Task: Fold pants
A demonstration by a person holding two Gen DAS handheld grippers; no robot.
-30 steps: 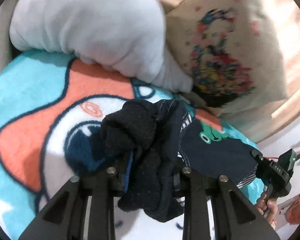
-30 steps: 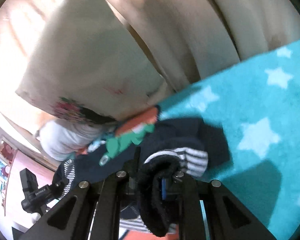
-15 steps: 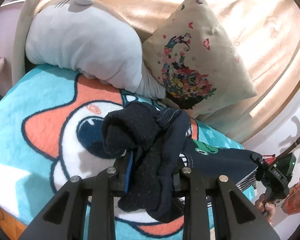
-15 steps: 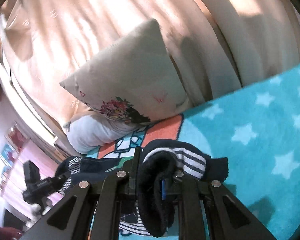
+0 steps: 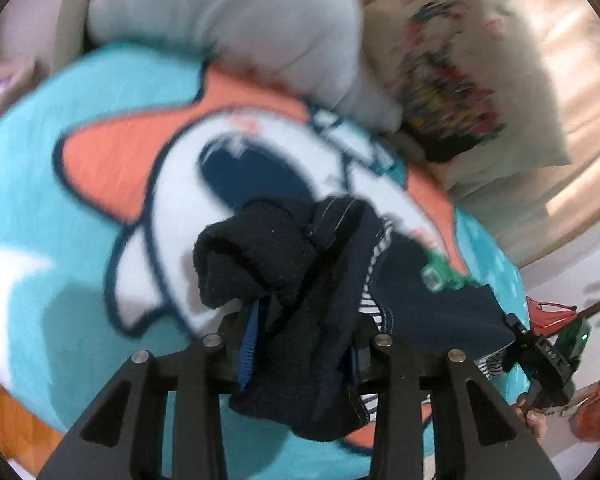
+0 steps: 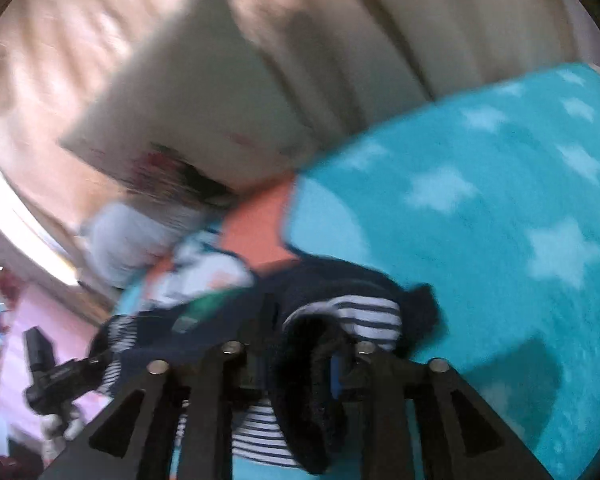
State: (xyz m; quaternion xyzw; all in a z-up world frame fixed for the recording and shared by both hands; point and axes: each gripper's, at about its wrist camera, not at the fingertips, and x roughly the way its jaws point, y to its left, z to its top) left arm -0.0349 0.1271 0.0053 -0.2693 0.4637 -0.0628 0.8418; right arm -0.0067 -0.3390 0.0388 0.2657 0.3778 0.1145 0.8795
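Left gripper (image 5: 300,344): jaws just been easing apart, dark bunched end of the pants (image 5: 432,312) still caught between them, gathered in a thick wad over the fingers. Pants stretched rightward across the teal blanket (image 5: 60,208), low over the cartoon print, green patch showing mid-span. Right gripper (image 6: 300,364): likewise just been loosening, striped lining and dark hem still wedged between the jaws. Grey plush (image 5: 228,20) and floral pillow (image 5: 460,80) well behind. Fold seemingly under way: both ends carried together, not yet laid flat; still to lay down, let go, smooth and double over.
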